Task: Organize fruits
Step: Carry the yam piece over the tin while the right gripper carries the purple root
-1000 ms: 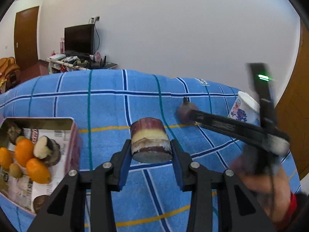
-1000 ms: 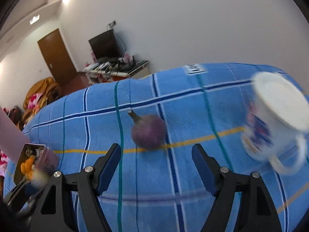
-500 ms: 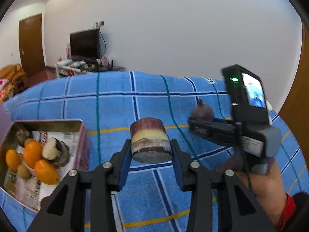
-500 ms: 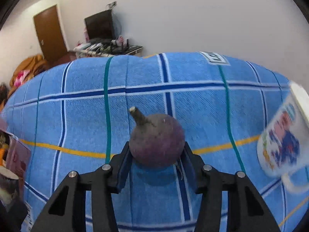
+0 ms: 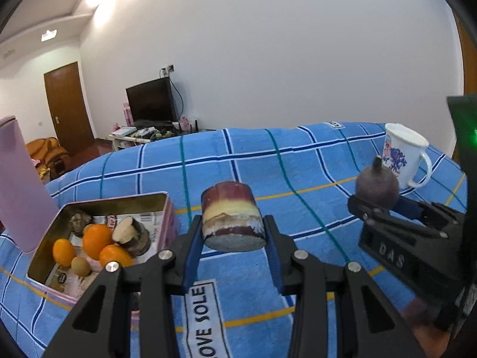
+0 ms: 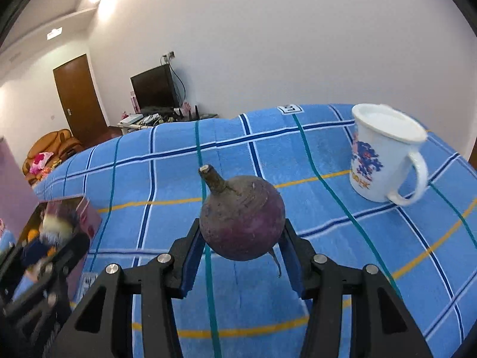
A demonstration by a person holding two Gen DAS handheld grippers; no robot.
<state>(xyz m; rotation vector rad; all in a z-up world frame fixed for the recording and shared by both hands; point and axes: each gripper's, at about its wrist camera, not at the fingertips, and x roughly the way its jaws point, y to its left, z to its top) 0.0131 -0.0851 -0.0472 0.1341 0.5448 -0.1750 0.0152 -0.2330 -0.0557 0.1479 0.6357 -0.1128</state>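
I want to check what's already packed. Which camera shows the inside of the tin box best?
The left wrist view: the tin box sits open and sharp there, with oranges and a cut chunk inside. The right wrist view catches only a blurred corner of it at the left edge, partly behind the other gripper.

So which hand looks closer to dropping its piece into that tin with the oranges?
The left. Its gripper holds the cut chunk right beside the tin. The right gripper grips the purple bulb farther over, near the mug.
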